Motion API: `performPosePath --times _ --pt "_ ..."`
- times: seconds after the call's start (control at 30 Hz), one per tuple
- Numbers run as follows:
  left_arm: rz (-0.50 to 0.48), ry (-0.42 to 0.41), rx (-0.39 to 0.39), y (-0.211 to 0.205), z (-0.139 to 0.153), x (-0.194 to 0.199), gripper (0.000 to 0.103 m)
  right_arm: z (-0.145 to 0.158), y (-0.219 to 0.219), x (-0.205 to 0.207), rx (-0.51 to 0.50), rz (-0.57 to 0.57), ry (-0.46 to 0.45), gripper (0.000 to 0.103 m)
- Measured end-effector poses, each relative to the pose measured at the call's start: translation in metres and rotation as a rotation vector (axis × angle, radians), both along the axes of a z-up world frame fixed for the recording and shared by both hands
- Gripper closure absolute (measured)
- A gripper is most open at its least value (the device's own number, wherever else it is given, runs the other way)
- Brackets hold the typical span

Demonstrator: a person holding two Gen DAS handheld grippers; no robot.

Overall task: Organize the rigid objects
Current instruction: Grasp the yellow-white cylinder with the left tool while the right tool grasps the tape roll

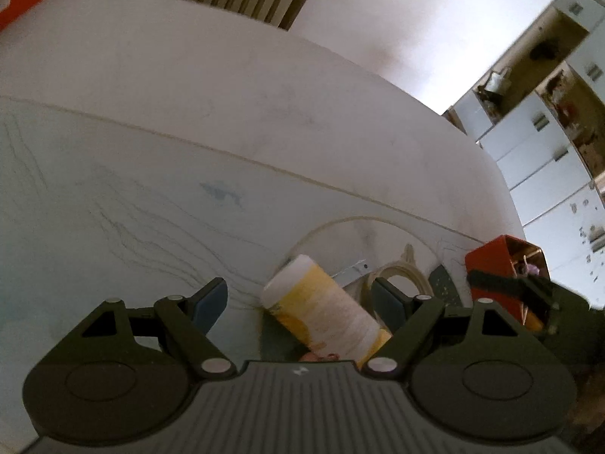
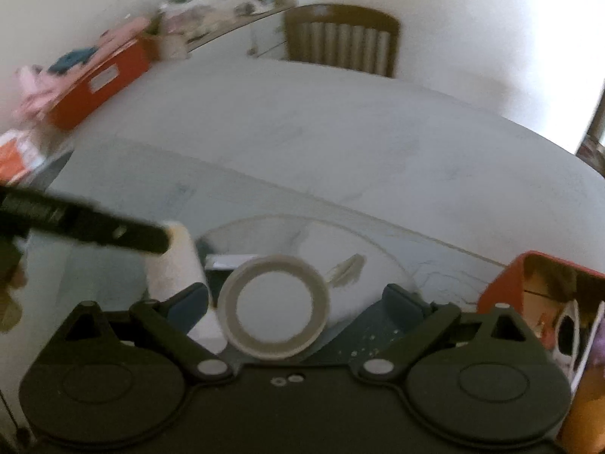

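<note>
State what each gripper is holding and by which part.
Nothing is held. The left gripper is open around the yellow canister; the right gripper is open around the tape roll.

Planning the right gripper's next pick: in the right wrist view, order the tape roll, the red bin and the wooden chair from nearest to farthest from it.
From the right gripper, jaws open:
1. Tape roll, between the jaws, lying on the table.
2. Red bin, off to the right on the table.
3. Wooden chair, behind the table's far edge.
</note>
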State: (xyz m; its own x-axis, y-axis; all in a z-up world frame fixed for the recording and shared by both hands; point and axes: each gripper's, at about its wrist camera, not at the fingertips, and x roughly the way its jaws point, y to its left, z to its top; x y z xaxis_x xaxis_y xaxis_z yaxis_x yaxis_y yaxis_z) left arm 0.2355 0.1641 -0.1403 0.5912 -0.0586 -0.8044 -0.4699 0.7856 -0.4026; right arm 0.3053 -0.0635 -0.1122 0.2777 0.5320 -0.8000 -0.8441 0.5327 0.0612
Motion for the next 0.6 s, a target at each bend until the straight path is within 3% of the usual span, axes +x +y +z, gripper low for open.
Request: performPosePath --times 0.1,0.27,0.47,0.6 --pt "0.016 0.032 -0.029 -0.003 -0.008 0.008 0.020 -0.003 0.003 -0.008 -0.037 0.086 -0.043 0.007" --pt "0.029 0.063 -0.029 -0.007 -0.018 0.017 0.020 -0.007 0.005 -0.006 -0.052 0.143 -0.027 0.008" --pt "0.013 0.087 0.007 -0.014 -0.025 0.024 0.022 -0.020 0.008 -0.004 -0.058 0.099 -0.013 0.010" --pt "0.000 0.079 0.021 -0.016 -0.025 0.025 0.034 -0.028 0.017 -0.010 -0.063 0.093 -0.045 0.012"
